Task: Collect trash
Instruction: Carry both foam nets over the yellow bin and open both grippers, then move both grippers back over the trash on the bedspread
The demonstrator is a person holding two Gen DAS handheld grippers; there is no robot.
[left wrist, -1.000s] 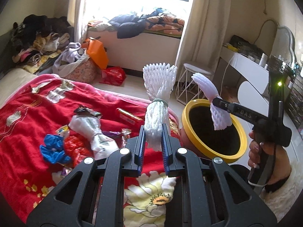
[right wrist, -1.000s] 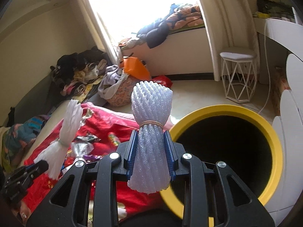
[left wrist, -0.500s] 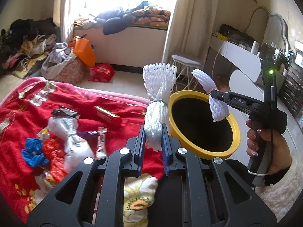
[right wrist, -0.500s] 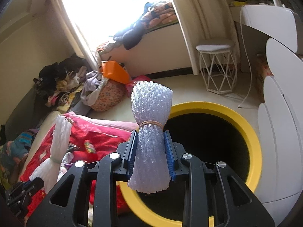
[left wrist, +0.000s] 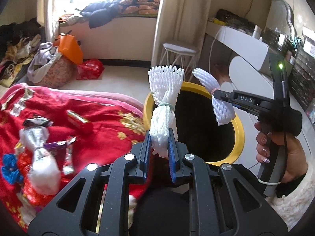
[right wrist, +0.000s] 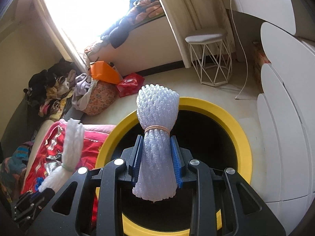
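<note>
My left gripper (left wrist: 159,137) is shut on a white foam net bundle (left wrist: 164,100) tied with a green band, held upright at the near left rim of the yellow-rimmed black bin (left wrist: 239,135). My right gripper (right wrist: 157,153) is shut on a second white foam net bundle (right wrist: 156,137) tied with a tan band, directly over the bin's dark opening (right wrist: 208,143). In the left wrist view the right gripper (left wrist: 215,95) shows over the bin with its foam net (left wrist: 222,111), a hand on its handle. The left-held bundle (right wrist: 70,147) appears at the left of the right wrist view.
A red blanket (left wrist: 49,106) beside the bin carries several wrappers, a silver-and-white packet (left wrist: 39,153), a red tube (left wrist: 79,120) and blue scraps (left wrist: 9,167). A wire stool (right wrist: 209,59), white drawers (right wrist: 285,118), a floral bag (right wrist: 100,100) and a clothes pile stand around the floor.
Both grippers have moved toward the bin with their foam nets still held. The bin now fills more of the right wrist view, and the blanket has slid left in the left wrist view.
</note>
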